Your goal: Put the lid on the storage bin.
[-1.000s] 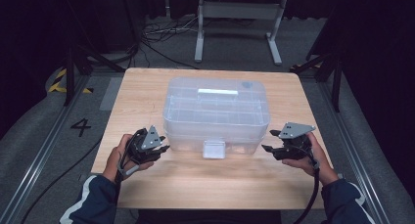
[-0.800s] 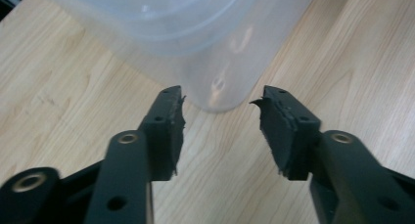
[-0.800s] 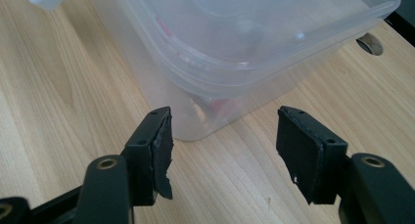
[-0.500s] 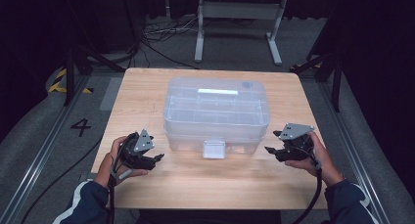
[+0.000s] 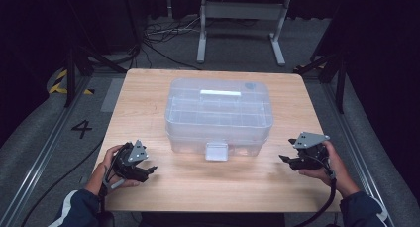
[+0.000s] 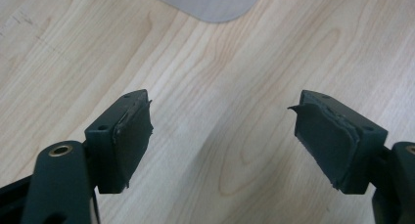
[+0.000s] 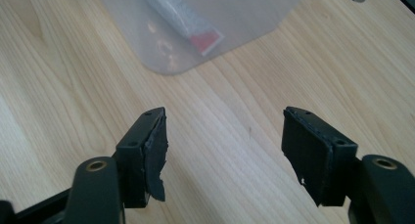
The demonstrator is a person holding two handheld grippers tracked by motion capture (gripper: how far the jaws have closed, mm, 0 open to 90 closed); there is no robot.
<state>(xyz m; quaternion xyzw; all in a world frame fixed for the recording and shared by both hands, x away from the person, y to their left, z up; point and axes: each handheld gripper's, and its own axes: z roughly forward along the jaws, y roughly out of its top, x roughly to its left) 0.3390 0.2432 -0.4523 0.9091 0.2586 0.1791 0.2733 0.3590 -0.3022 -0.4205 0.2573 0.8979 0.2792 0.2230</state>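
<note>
A big clear plastic box point(image 5: 219, 115) with a small front latch point(image 5: 216, 150) sits on the wooden tabletop point(image 5: 208, 180) between the two grippers and a bit farther away from the person, and nothing else lies in the way. The left gripper point(image 5: 147, 171) is held low over the wood near the front left edge, tipped toward the middle, and the right gripper point(image 5: 286, 160) points in from the other side, each a short way from the box. Both grippers have just been opening, their jaws are spread with only bare wood between them, and there is free tabletop in front of the box.
</note>
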